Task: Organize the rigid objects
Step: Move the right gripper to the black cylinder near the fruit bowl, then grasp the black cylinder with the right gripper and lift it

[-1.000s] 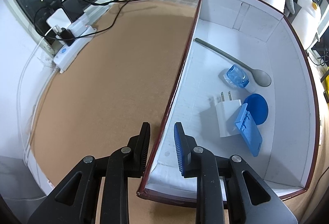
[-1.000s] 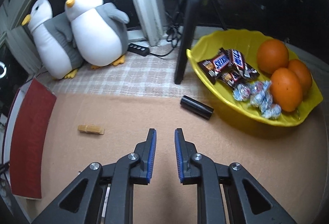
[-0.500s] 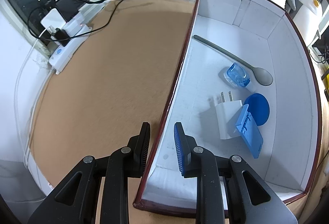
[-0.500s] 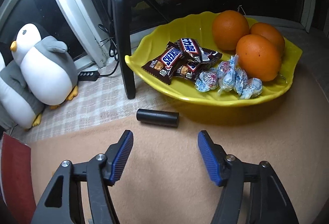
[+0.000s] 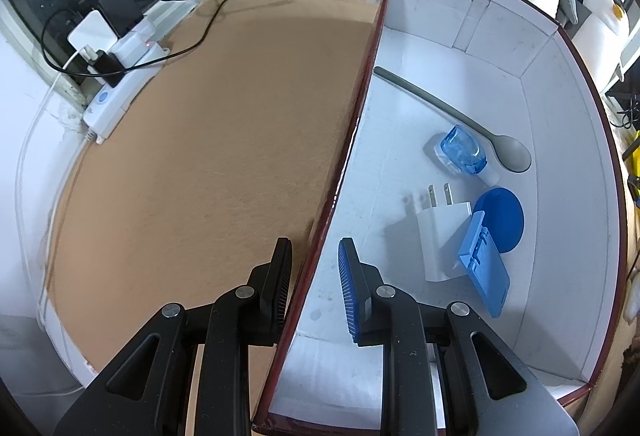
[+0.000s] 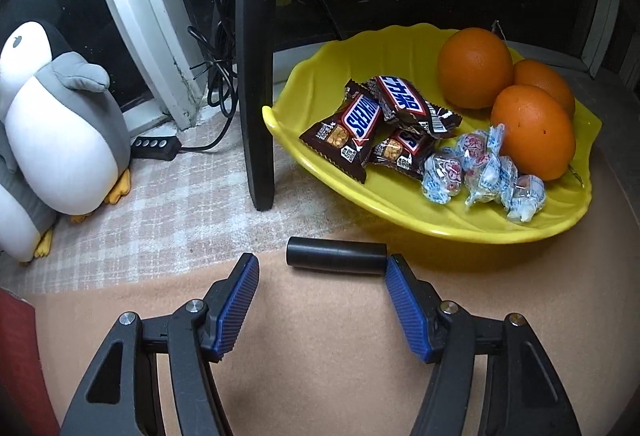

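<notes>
My left gripper (image 5: 314, 276) straddles the left wall of a white box with a dark red rim (image 5: 362, 84); its jaws stand a little apart and do not clamp the wall. In the box lie a grey spoon (image 5: 452, 112), a clear blue case (image 5: 462, 150), a white charger plug (image 5: 442, 236), a blue disc (image 5: 502, 216) and a blue clip (image 5: 484, 264). My right gripper (image 6: 322, 268) is wide open. A black cylinder (image 6: 336, 255) lies on the tan mat just beyond its fingertips, its right end beside the right pad.
A yellow bowl (image 6: 400, 212) with oranges, candy bars and wrapped sweets sits behind the cylinder. A black tripod leg (image 6: 254, 76) and plush penguins (image 6: 64, 124) stand at the back. A power strip (image 5: 120, 92) with cables lies by the window.
My right gripper opened wide and moved forward and right toward the black cylinder, which now lies at its fingertips. The left gripper stayed on the box wall.
</notes>
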Tool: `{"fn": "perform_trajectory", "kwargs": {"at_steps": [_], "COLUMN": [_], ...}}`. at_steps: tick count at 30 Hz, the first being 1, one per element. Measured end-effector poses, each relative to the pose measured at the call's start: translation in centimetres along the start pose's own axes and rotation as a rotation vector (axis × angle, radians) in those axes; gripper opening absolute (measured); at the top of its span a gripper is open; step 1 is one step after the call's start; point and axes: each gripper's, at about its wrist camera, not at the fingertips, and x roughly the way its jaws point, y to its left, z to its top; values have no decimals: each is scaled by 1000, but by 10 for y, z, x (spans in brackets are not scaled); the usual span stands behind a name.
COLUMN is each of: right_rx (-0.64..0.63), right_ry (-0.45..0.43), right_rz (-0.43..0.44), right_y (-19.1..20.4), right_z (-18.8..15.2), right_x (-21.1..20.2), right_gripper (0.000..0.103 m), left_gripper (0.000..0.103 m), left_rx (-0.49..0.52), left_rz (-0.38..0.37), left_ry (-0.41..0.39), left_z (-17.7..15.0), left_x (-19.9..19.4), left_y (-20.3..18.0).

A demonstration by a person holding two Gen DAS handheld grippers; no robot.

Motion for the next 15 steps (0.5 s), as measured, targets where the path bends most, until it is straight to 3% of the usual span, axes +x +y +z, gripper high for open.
{"fn": "perform_trajectory", "kwargs": {"at_steps": [10, 15], "right_rx": [23, 11], "right_ry": [24, 22], "right_rz": [-38, -54], "right_y": [7, 3], "right_z": [9, 7], "right_x": [20, 18], "right_gripper": [61, 48], "left_gripper": [22, 22], "left_rx": [-1, -2], "left_rz": [-13, -14], "left_ry": [-2, -3], "left_z": [2, 2], "left_x": [3, 4], "left_y": [1, 2]}}
